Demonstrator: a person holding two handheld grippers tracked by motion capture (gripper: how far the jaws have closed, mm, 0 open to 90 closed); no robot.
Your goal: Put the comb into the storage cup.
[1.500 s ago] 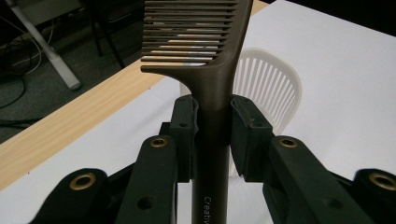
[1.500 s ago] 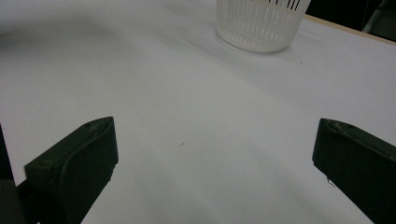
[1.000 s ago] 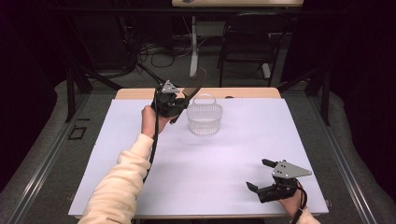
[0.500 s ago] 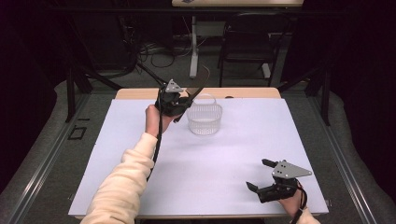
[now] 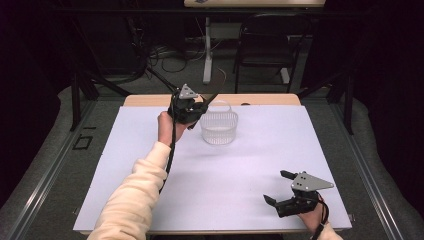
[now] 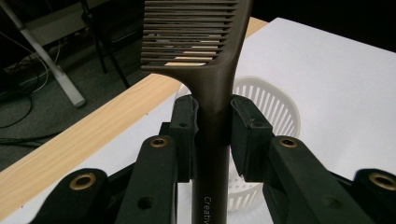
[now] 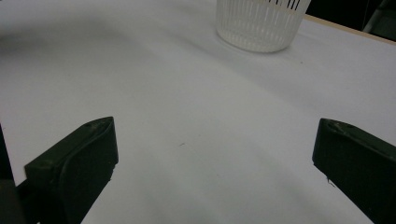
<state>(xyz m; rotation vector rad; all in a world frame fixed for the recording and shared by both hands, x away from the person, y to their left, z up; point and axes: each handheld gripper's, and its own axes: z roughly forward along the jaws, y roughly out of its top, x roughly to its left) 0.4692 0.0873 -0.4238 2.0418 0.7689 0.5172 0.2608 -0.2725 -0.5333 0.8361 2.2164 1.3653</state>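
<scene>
A dark brown comb stands between the jaws of my left gripper, which is shut on its handle, teeth end pointing away. In the high view that gripper hangs at the back of the table, just left of a white slotted basket, and the comb reaches over the basket's rim. The basket shows behind the comb, and in the right gripper view the basket stands far off. My right gripper rests open near the front right corner; its pads hold nothing.
A white sheet covers the table, with a wooden strip bare along the back edge. Beyond the table stand a chair, a stand leg and cables on the floor. A black frame rail runs along the left side.
My left gripper has drifted slightly up and toward the basket with the comb. The right gripper has stayed where it was.
</scene>
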